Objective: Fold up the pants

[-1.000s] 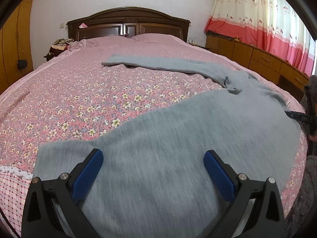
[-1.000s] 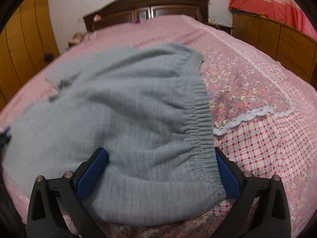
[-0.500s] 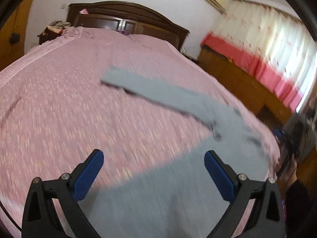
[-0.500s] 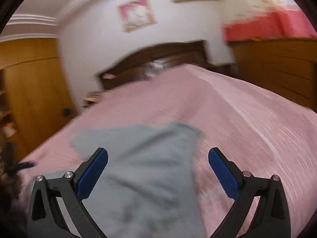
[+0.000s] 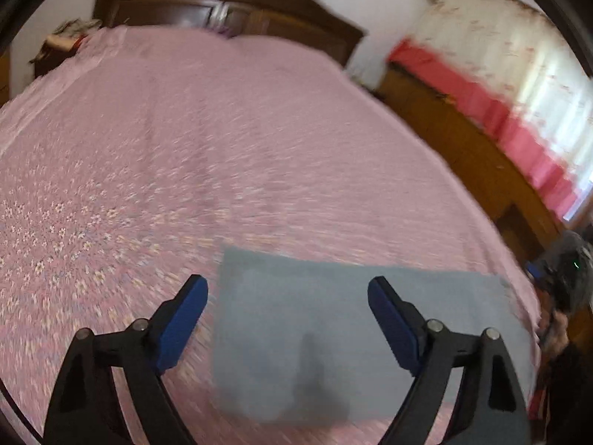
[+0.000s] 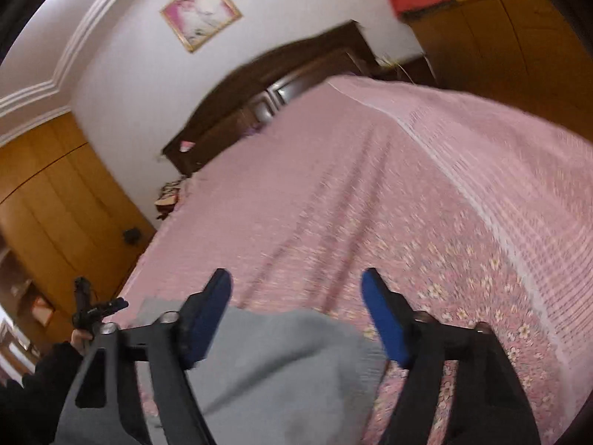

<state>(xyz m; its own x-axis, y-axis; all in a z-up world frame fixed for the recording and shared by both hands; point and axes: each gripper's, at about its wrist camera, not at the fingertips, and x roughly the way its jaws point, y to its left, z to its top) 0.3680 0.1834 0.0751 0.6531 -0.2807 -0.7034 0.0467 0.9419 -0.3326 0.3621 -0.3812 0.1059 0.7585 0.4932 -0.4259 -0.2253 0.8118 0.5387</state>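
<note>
The grey pants (image 5: 333, 333) lie on the pink floral bedspread near the bed's front edge; in the blurred left wrist view only a flat rectangular part shows. My left gripper (image 5: 287, 315) is open and empty, above that part. In the right wrist view the pants (image 6: 281, 367) are a rumpled grey mass just below my right gripper (image 6: 296, 313), which is open and empty. The other gripper shows at the far edge of each view (image 6: 92, 309).
The bed (image 5: 222, 129) fills both views, with a dark wooden headboard (image 5: 222, 11) at the far end. Wooden cabinets and red-and-white curtains (image 5: 500, 111) run along the right. A wooden wardrobe (image 6: 55, 204) stands on the left.
Both grippers have lifted and tilted up from the pants, staying open. The long pant leg spread across the bed is no longer visible; only a compact grey patch shows.
</note>
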